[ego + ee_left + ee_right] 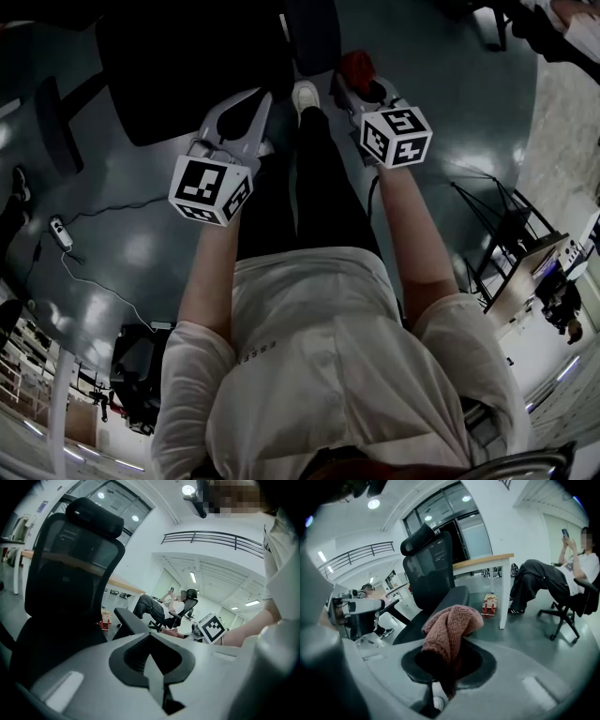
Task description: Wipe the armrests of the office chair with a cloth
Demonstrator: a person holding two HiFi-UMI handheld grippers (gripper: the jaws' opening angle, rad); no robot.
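The black office chair (pixel 187 56) stands right in front of me, one armrest (pixel 56 122) out on its left. In the left gripper view the chair's mesh back (pixel 70 573) fills the left and an armrest (pixel 129 620) juts toward the jaws. My left gripper (pixel 259 101) (pixel 152 656) is shut with nothing in it, just short of the seat edge. A reddish-pink knitted cloth (pixel 450 630) (pixel 356 66) is bunched in my right gripper (pixel 361 82) (pixel 445 667), which is shut on it. The chair (pixel 431 569) lies ahead of that gripper, to the left.
A cable with a small device (pixel 61 232) lies on the floor at the left. Dark stands (pixel 506 234) are at the right. Behind the chair is a white table (pixel 487 562), with a red box (pixel 490 604) under it and a seated person (pixel 562 578) beyond.
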